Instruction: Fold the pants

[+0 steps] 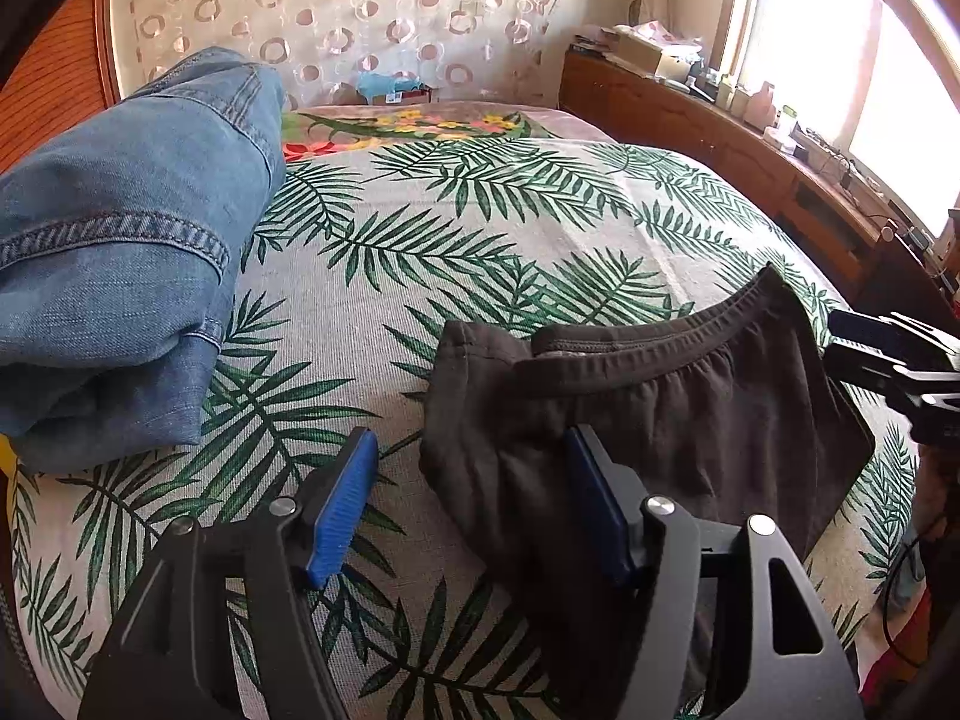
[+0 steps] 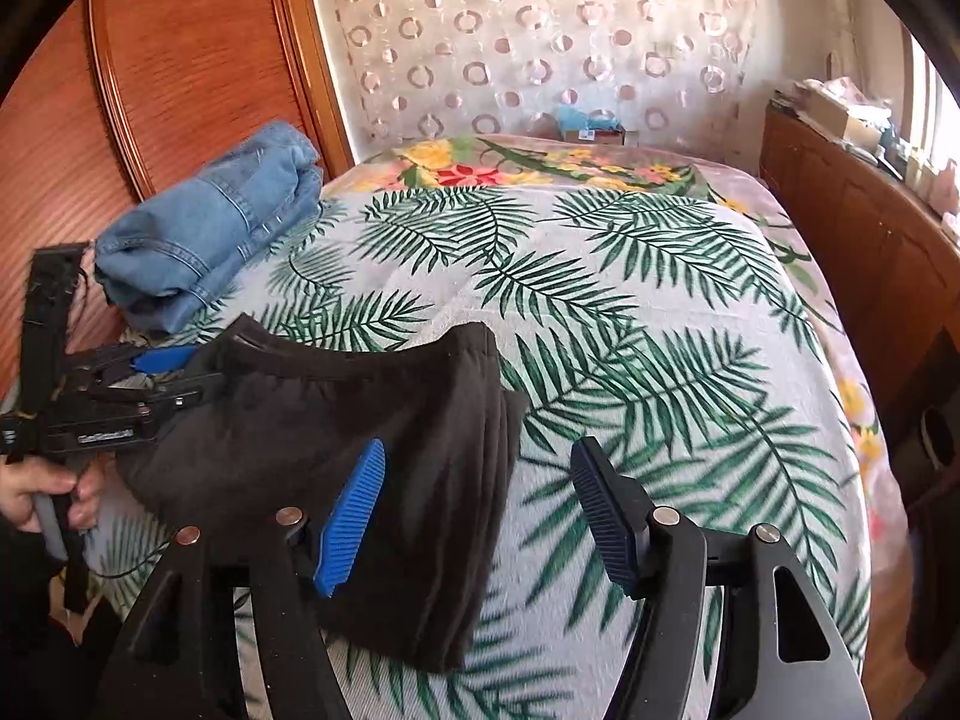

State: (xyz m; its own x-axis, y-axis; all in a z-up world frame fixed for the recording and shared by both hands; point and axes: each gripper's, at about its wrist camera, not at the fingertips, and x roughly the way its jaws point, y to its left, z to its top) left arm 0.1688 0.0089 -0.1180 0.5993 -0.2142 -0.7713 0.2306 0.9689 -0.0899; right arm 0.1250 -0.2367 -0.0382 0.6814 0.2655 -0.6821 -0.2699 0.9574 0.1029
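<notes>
Pants (image 1: 660, 420), dark brown and folded into a small bundle, on the palm-print bed cover (image 1: 480, 240).

Both tools stand with jaws apart: left gripper (image 1: 474, 504) straddles the bundle's left edge, right gripper (image 2: 480, 510) its right edge. Folded jeans (image 1: 120, 240) lie by the bed's left edge.
</notes>
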